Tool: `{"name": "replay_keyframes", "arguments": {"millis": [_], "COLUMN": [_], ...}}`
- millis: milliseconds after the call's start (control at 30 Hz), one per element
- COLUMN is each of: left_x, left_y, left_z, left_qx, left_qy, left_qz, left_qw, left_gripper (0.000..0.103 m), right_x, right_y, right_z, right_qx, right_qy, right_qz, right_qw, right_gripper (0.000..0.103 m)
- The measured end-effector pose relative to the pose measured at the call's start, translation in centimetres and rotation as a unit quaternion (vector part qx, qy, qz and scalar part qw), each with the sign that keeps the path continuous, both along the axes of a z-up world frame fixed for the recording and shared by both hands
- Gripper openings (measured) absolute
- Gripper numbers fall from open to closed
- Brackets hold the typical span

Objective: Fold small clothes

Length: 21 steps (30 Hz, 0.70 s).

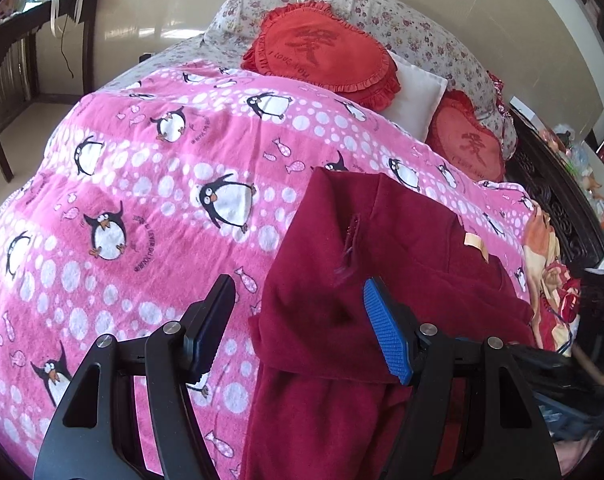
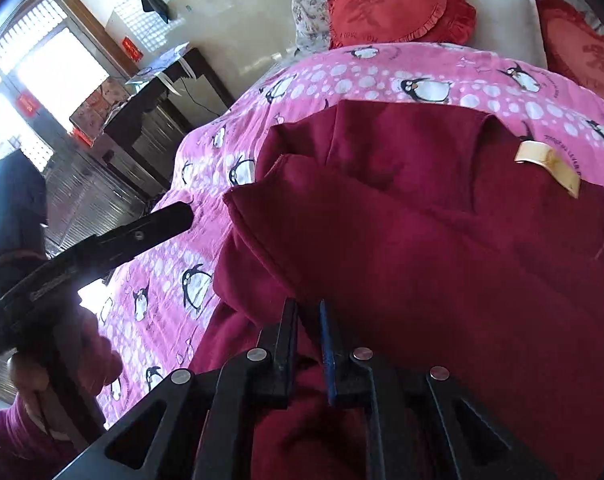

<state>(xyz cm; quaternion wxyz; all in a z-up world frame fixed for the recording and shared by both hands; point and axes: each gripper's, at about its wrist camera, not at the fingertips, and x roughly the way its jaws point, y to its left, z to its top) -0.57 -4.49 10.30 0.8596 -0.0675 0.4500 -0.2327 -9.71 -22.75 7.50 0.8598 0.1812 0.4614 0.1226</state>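
Fleece, dark red and thick-piled, makes up the one garment (image 1: pixel 382 260) in play; it lies on the pink penguin blanket (image 1: pixel 141 168) of the bed, toward the blanket's right side, with one panel already turned over itself and a beige tag (image 2: pixel 550 166) showing near its far edge.

Left to right: the left tool (image 1: pixel 297 328) hovers over the garment's left edge with its jaws standing apart and nothing between them. The right tool (image 2: pixel 308 344) has its jaws nearly together over the near part of the fleece; whether cloth is pinched between them cannot be told from the pictures.

Assessment: the garment should be light, soft and limp, sagging wherever unsupported. Its nap ought to give good friction, so slipping is unlikely. Best holds appear to be the hemmed edge and corners, taken through a single layer, two points well apart.
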Motion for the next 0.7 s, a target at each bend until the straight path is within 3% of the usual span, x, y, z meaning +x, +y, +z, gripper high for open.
{"name": "replay_keyframes", "arguments": {"millis": [33,67,100,167,267,367,400,433,467,600,700], "left_x": [0.0,-0.1,-0.2,-0.3,0.1,0.5,0.5,0.4,0.5,0.7,0.5], "left_y": [-0.4,-0.8,-1.4,-2.7,-4.4,-5.3,-5.7,-6.1,-6.6,-6.5,-4.7], "left_z": [-0.2,-0.4,-0.5,-1.1,-2.6,-3.6,-3.5,-3.2,-2.9,0.7,3.6], "left_qx": [-0.005,-0.010,-0.013,0.003,0.038,0.031,0.032,0.033,0.038,0.005,-0.019], "left_qy": [0.004,0.007,0.008,0.008,0.026,0.040,0.035,0.030,0.028,-0.005,-0.041], "left_qz": [-0.005,-0.011,-0.017,-0.025,-0.025,-0.017,-0.019,-0.022,-0.029,-0.046,-0.036], "left_qw": [1.0000,0.9999,0.9997,0.9997,0.9986,0.9986,0.9987,0.9987,0.9985,0.9989,0.9983], "left_gripper": [0.067,0.067,0.067,0.067,0.067,0.065,0.059,0.032,0.011,0.006,0.006], "right_x": [-1.1,-1.7,-2.8,-4.5,-7.4,-10.6,-11.8,-12.7,-13.0,-14.9,-15.5], "right_y": [-1.0,-2.1,-3.4,-6.1,-9.7,-13.1,-14.4,-15.7,-16.7,-20.0,-20.8], "right_z": [0.9,1.5,2.1,2.5,3.0,2.6,2.2,1.9,1.9,0.9,0.9], "right_qx": [-0.001,0.000,0.003,0.011,0.020,0.014,0.014,0.013,0.011,-0.003,0.007], "right_qy": [-0.013,-0.020,-0.029,-0.044,-0.050,-0.042,-0.038,-0.030,-0.023,0.006,0.005], "right_qz": [-0.013,-0.024,-0.043,-0.077,-0.126,-0.186,-0.208,-0.228,-0.244,-0.287,-0.291], "right_qw": [1.000,1.000,0.999,0.996,0.991,0.981,0.977,0.973,0.969,0.958,0.957], "right_gripper": [0.013,0.023,0.041,0.056,0.056,0.056,0.056,0.056,0.056,0.056,0.056]}}
